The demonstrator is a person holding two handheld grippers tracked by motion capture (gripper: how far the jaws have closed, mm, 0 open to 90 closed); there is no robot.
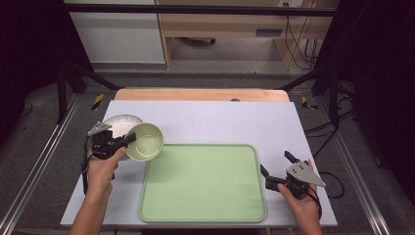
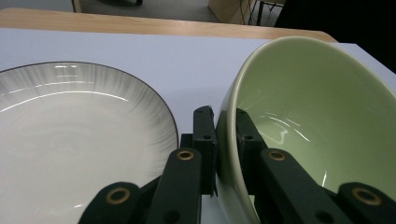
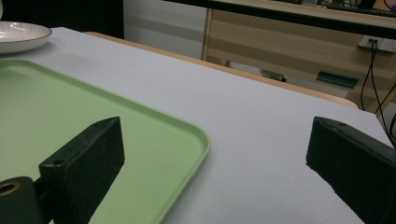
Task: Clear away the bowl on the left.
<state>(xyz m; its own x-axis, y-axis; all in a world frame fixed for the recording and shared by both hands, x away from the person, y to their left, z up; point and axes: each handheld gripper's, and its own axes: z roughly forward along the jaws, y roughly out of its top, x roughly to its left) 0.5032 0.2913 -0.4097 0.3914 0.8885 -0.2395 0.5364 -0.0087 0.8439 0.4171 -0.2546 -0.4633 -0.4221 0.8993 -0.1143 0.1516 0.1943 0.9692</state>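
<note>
You won't find legible text, labels, brand marks, numbers or signs here. Nothing printed on bowl, plate, tray or mat. Far cabinet carries a small pale panel, too blurred to read.

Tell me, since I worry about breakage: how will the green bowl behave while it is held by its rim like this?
The green bowl looks glazed and glossy, so it may slip where the left gripper pinches its thin wall. It hangs tilted from one side, so its weight probably levers against the pads. It looks ceramic: stiff, likely to chip if dropped on the tray.
</note>
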